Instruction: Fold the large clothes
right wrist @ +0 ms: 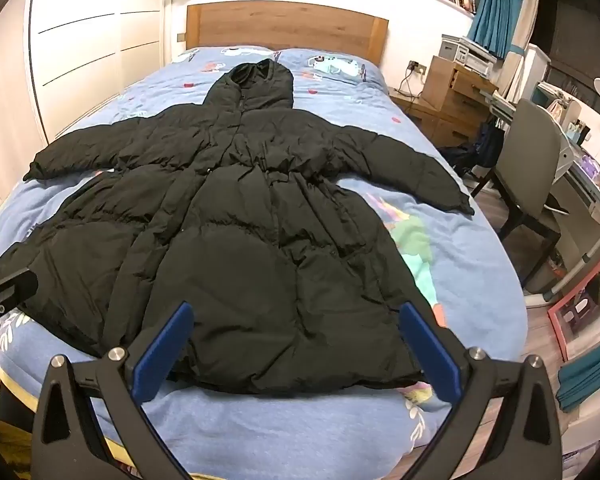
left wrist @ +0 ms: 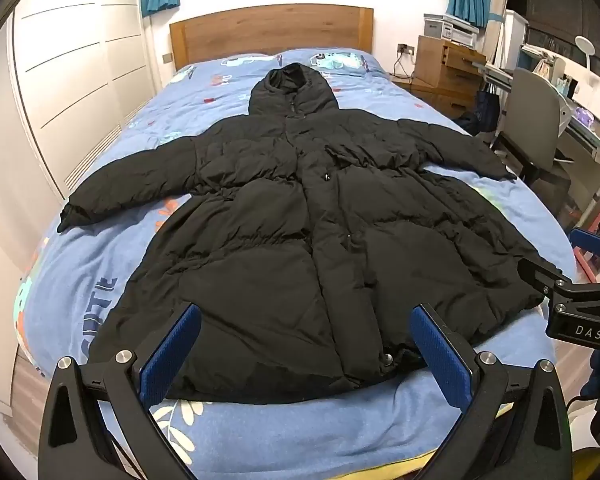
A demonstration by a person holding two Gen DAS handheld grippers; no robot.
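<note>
Nearest the cameras, the left gripper [left wrist: 306,344] and the right gripper [right wrist: 296,340] both hang above the foot of the bed [left wrist: 300,420], angled down, jaws spread wide with nothing between the blue pads [left wrist: 168,356]. Neither touches cloth. In the left wrist view the right gripper shows at the right margin, beside the coat's hem corner.

The black hooded puffer coat [left wrist: 300,216] lies flat, front side up and closed, on the blue patterned bedcover. Its hem [right wrist: 292,380] is closest, just beyond the pads, with a strip of bare cover in front of it. Both sleeves are spread outward: the left sleeve [left wrist: 132,180] reaches toward the wardrobe side, the right sleeve [right wrist: 404,168] toward the desk side, its cuff near the mattress edge. The hood [right wrist: 252,84] points at the wooden headboard [right wrist: 284,24].

Judging by this layout, the folding has not begun; the coat is only laid out. The next move likely calls for each gripper to travel out to a sleeve or side edge, pinch the thick padded fabric and carry it across the body.

Room is good above the bed. The tighter sides are the white wardrobe [left wrist: 72,92] close along one edge and the chair [right wrist: 536,168] and desk just off the other.
</note>
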